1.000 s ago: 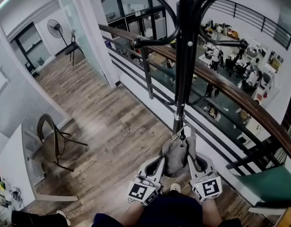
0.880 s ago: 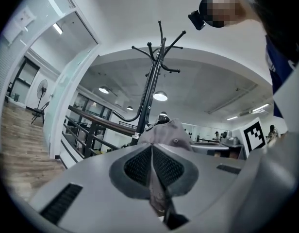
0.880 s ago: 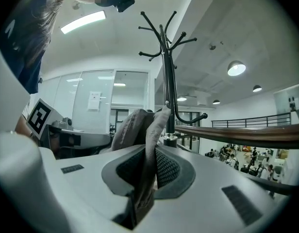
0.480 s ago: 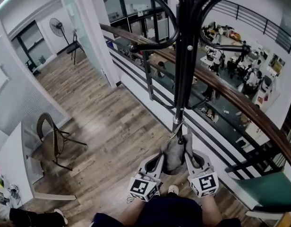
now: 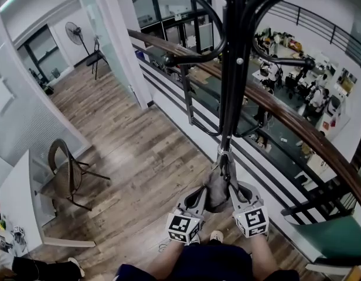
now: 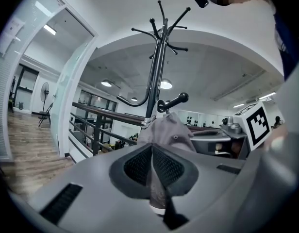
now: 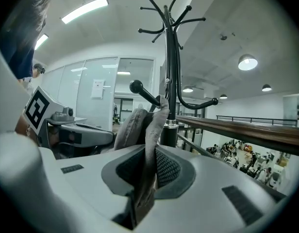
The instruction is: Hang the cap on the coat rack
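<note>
left gripper: jaws closed on a fold of the grey cap. right gripper: jaws clamped on the opposite edge of the cap. the cap is held between both grippers, low and just in front of the black coat rack pole. a knobbed hook stands just above the cap; whether they touch is not clear from these views.

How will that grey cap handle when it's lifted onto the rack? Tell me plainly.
Probably floppy: the cap folds and sags between the left gripper and right gripper. Likely light, since two thin pinches of cloth carry it. It should drape over a hook of the coat rack rather than hold shape.
</note>
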`<state>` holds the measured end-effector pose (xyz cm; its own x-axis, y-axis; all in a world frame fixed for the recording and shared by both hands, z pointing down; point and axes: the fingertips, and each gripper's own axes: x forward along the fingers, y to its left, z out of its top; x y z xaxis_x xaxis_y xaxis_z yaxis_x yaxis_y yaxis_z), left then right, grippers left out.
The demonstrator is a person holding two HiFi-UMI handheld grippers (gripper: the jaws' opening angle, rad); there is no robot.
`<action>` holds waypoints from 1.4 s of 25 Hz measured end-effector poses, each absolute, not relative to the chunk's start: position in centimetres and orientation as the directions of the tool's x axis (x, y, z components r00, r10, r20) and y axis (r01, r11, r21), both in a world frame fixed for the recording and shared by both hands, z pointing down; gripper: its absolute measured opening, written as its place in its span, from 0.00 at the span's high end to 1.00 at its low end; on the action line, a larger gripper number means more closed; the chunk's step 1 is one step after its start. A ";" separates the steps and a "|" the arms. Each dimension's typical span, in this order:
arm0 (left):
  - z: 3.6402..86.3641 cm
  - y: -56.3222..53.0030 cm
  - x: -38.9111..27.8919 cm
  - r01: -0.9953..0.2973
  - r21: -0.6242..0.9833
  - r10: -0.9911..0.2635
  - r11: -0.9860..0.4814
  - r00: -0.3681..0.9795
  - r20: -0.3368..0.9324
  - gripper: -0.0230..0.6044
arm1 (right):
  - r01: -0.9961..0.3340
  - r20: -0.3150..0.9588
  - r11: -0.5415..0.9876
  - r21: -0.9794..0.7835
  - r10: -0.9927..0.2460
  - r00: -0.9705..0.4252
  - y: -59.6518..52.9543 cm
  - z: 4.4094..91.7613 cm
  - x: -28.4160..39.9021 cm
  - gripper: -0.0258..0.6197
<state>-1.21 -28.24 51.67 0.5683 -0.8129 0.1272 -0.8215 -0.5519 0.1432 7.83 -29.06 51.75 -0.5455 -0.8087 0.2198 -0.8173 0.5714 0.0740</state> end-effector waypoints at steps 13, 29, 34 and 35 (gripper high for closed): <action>55.3 -29.0 -1.1 -0.824 0.170 -0.790 -0.541 0.567 0.232 0.95 | -0.835 0.295 0.550 -0.037 -0.792 -0.535 -30.1 55.0 8.2 0.86; 52.7 -27.8 -1.6 -0.806 0.150 -0.787 -0.573 0.592 0.172 0.41 | -0.901 0.148 0.432 -0.025 -0.890 -0.431 -28.0 51.0 11.8 0.36; 51.4 -25.8 -3.1 -0.817 0.135 -0.805 -0.560 0.576 0.140 0.41 | -0.916 0.144 0.401 0.032 -0.908 -0.393 -25.7 50.6 12.6 0.35; 51.0 -25.4 -3.5 -0.822 0.135 -0.812 -0.553 0.568 0.132 0.41 | -0.921 0.145 0.387 0.045 -0.915 -0.377 -25.2 50.7 12.9 0.36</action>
<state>-3.46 -25.38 51.03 0.5678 -0.8125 0.1322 -0.8223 -0.5526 0.1355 12.87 -25.22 50.73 -0.3775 -0.9147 0.1446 -0.9210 0.3871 0.0445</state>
